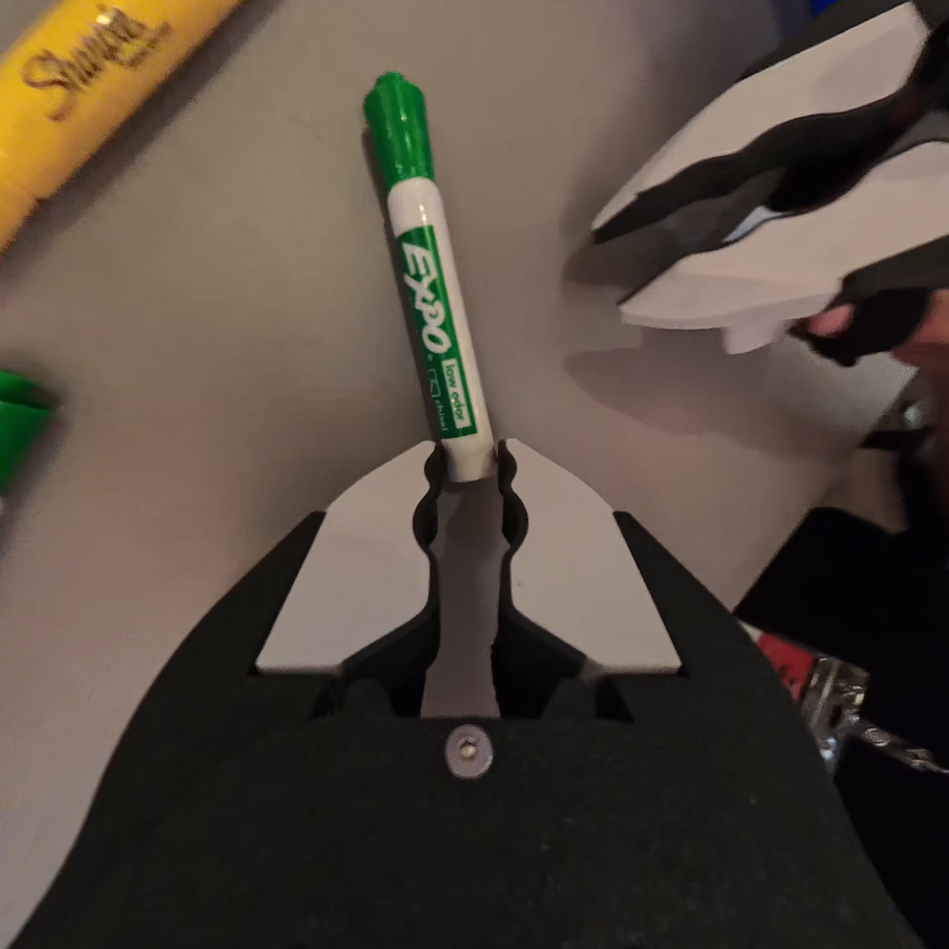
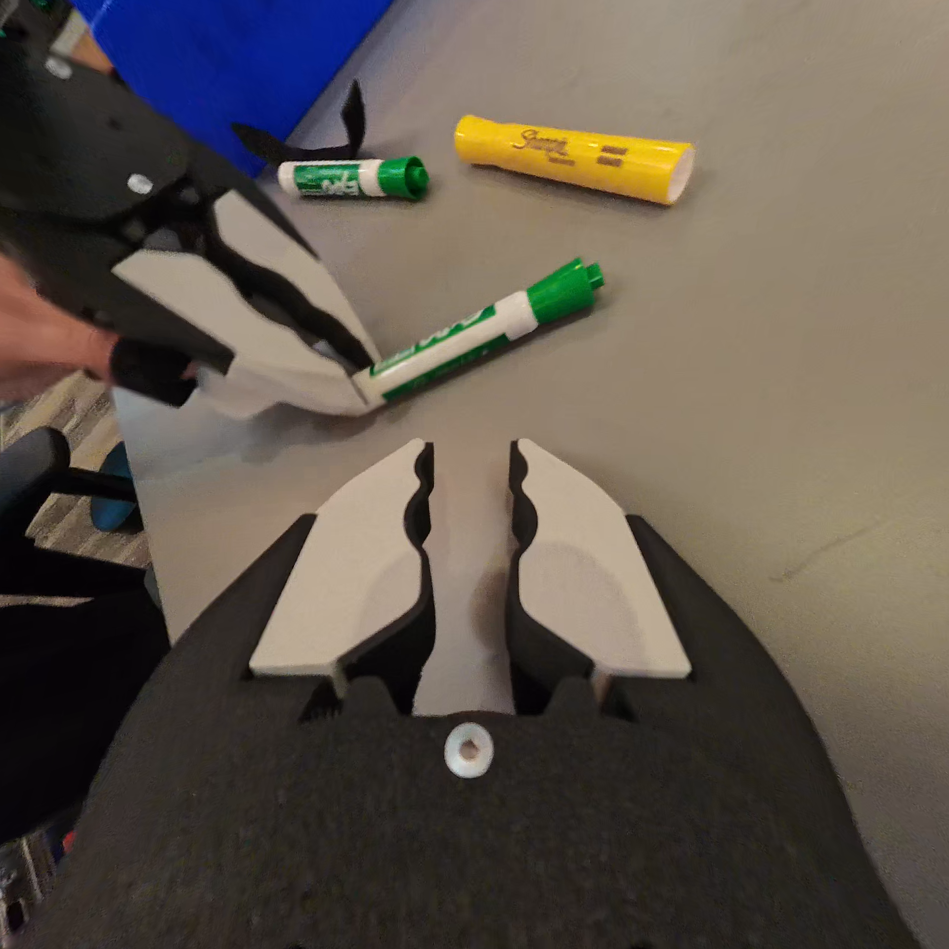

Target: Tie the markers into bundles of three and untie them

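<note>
**Q:** What does my left gripper hold in this figure?

**A:** Its two fingers are clamped on the white butt end of a green marker. In the left wrist view the marker runs straight ahead from the fingertips, green cap at the far end. In the right wrist view the same marker slants across the grey table, with its cap end low near the surface and its butt pinched in the gripper. I cannot tell whether the cap touches the table.

**Q:** And my right gripper?

**A:** Its fingers stand apart with nothing between them; only bare table shows in the gap. It hovers near the held marker, just short of the butt end. In the left wrist view it appears at the right edge, blurred, with a hand on its trigger.

**Q:** Where are the remaining markers?

**A:** A second green marker lies flat on the table farther off, cap pointing right. A black strap lies just behind it, close to or touching its white end, next to a blue bin. A thick yellow marker lies to the right of it, well apart from the held one. In the left wrist view the yellow marker crosses the upper left corner, and a green cap shows at the left edge. The three markers lie separate, not bundled.
</note>
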### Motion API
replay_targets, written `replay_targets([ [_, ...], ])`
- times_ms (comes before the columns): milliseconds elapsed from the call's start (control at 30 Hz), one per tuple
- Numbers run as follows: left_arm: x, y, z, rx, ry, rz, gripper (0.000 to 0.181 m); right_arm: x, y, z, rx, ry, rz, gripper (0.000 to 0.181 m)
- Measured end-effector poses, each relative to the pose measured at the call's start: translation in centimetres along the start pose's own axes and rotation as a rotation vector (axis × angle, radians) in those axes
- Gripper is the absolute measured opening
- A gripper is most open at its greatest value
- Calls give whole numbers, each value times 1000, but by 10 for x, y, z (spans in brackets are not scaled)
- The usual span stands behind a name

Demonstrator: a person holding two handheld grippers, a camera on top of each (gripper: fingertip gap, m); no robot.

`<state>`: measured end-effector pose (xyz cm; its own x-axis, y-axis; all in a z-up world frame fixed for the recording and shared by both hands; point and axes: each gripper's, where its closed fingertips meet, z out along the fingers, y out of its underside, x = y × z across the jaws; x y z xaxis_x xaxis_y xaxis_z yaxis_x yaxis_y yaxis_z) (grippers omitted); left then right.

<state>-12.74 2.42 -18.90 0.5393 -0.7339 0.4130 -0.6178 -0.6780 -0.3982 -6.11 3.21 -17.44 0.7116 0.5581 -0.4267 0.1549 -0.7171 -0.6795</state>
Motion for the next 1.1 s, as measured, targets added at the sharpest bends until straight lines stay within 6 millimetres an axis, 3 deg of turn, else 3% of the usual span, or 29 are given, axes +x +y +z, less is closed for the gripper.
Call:
replay_targets([
  [367,63,-7,31,52,127,83,28,13,-1,12,-156,39,111,33],
  [600,72,-8,36,85,169,155,27,12,-6,24,-316,93,10,34],
  [767,46,-7,5,187,87,218,28,22,-5,24,-487,223,-209,30],
  [967,-31,-8,-54,429,-158,252,49,38,-14,20,-597,307,-629,22],
  [1100,-48,-5,-83,568,-109,159,51,35,-20,11,-598,289,-696,26],
])
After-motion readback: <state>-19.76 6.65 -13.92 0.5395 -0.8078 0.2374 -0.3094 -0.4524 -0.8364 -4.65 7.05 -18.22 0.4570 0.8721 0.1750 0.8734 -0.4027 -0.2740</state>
